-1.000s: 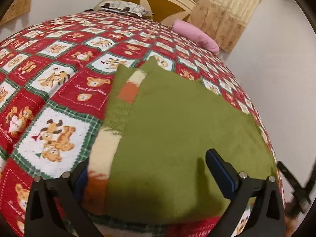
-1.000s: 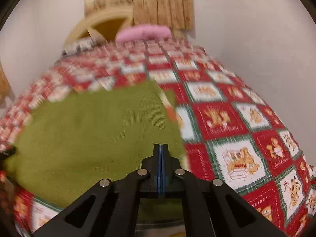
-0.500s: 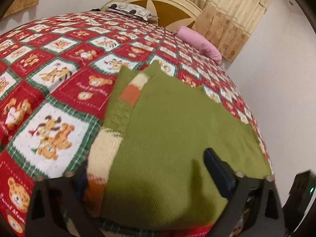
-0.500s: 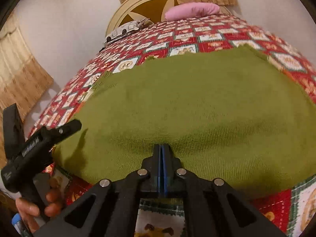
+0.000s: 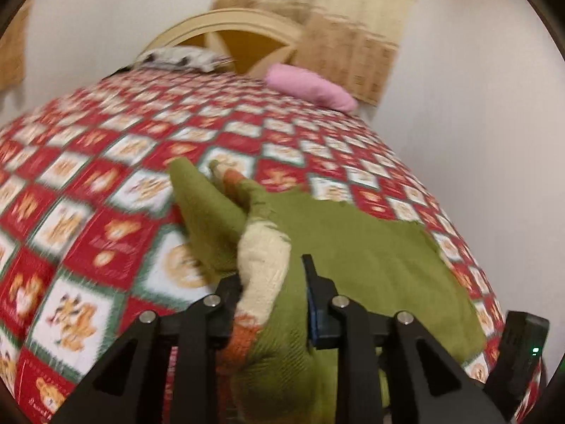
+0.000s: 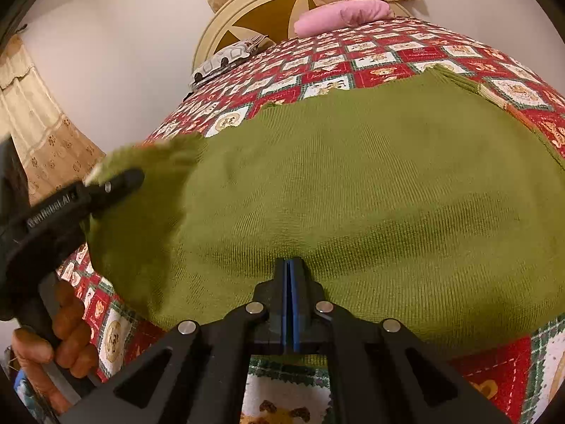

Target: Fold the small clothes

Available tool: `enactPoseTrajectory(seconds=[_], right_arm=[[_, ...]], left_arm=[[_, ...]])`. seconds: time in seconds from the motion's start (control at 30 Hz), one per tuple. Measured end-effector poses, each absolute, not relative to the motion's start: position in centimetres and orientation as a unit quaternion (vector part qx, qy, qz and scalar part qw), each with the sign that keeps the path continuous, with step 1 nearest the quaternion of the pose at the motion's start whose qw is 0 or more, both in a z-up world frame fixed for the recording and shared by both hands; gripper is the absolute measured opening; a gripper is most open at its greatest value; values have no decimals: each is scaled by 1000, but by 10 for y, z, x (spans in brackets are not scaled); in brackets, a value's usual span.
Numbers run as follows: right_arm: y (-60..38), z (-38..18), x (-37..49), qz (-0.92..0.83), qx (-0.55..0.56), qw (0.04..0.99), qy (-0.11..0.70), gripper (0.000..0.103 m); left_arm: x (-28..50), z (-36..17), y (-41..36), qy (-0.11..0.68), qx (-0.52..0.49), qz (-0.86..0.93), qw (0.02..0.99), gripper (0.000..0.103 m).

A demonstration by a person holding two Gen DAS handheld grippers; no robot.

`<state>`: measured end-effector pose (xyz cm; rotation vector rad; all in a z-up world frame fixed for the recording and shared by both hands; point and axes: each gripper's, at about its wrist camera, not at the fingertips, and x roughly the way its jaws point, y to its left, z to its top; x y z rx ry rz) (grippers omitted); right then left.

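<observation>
A small olive-green knitted sweater (image 6: 353,194) with cream and orange striped sleeve lies on the bed; it also shows in the left wrist view (image 5: 360,247). My left gripper (image 5: 272,282) is shut on the sweater's left edge with the striped sleeve (image 5: 263,265) bunched between its jaws and lifted off the blanket. In the right wrist view the left gripper (image 6: 106,187) holds that raised edge at the left. My right gripper (image 6: 290,272) is shut with nothing between its jaws, its tips at the sweater's near hem.
The bed has a red, white and green patchwork bear blanket (image 5: 88,194). A pink pillow (image 5: 310,86) and a patterned pillow (image 5: 180,56) lie by the round headboard (image 6: 268,14). Walls and curtains (image 6: 39,134) surround the bed.
My left gripper has closed on the sweater's left edge and lifted it, bunching the sleeve. The right gripper stays shut at the near hem.
</observation>
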<state>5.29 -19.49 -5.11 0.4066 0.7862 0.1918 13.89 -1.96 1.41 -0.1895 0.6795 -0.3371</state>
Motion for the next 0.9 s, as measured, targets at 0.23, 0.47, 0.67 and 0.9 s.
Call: enactPoseTrajectory(seconds=[0.23, 0.47, 0.67, 0.9], right_arm=[[-205, -56, 53, 107, 229, 891, 377, 2], [-211, -59, 54, 117, 253, 883, 377, 2], [-235, -36, 52, 138, 289, 878, 356, 2], [-254, 1, 114, 170, 314, 867, 348, 86]], left_arm=[[128, 0, -79, 344, -14, -228, 911, 24], [131, -26, -76, 373, -45, -247, 893, 24], [132, -30, -62, 371, -96, -270, 883, 25], [132, -31, -69, 368, -97, -269, 885, 26]])
